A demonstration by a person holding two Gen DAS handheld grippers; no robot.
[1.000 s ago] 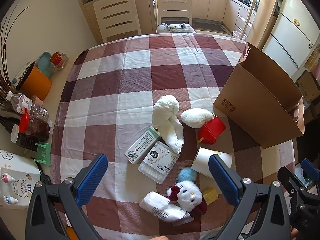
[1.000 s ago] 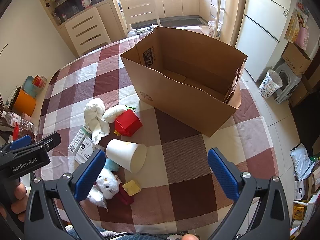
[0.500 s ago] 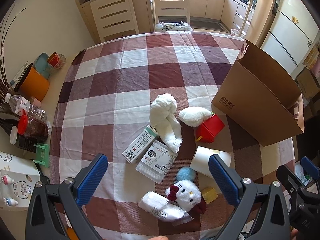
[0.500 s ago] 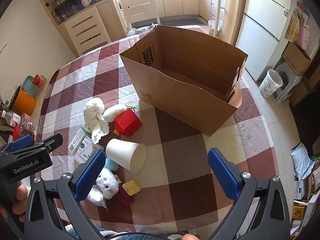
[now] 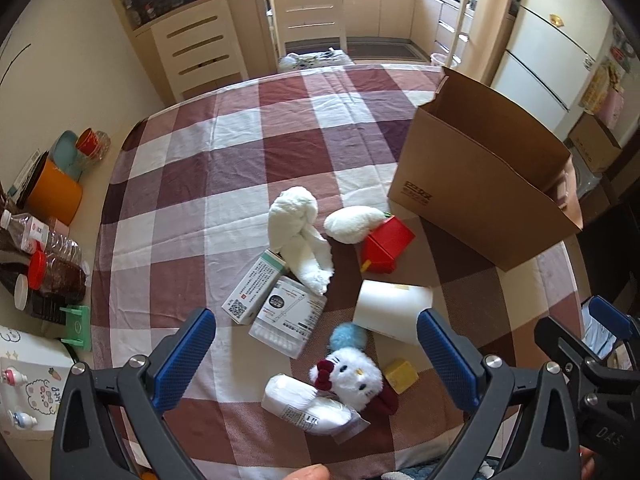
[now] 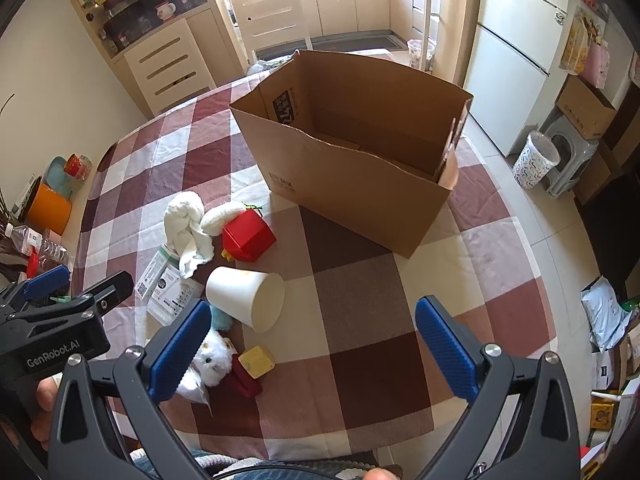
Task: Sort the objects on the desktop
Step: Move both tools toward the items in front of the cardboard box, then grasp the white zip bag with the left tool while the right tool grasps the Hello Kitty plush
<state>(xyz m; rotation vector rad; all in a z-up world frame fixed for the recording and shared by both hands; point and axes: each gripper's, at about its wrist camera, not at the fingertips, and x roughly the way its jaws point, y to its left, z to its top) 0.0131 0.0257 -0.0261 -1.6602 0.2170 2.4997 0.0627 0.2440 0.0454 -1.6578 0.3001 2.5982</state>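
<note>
A pile of objects lies on the checked tablecloth (image 5: 224, 184): a white plush rabbit (image 5: 298, 232), a red box (image 5: 386, 246), a tipped white paper cup (image 5: 394, 310), two white medicine boxes (image 5: 256, 286), a Hello Kitty plush (image 5: 352, 374), a yellow block (image 5: 401, 376) and a tissue pack (image 5: 304, 404). An open cardboard box (image 6: 352, 160) stands at the right. My left gripper (image 5: 316, 354) is open above the near pile. My right gripper (image 6: 312, 344) is open, above the tablecloth near the cup (image 6: 248, 296).
Bottles (image 5: 44, 248), an orange container (image 5: 52, 196) and a green item (image 5: 78, 326) crowd the left ledge. Chairs (image 5: 306, 12) stand behind the table. A fridge (image 6: 516, 52) and floor clutter lie to the right, past the table edge.
Both grippers have stayed open. The left view has shifted slightly, with the pile drifting up and left in frame. The right view is almost unchanged.
</note>
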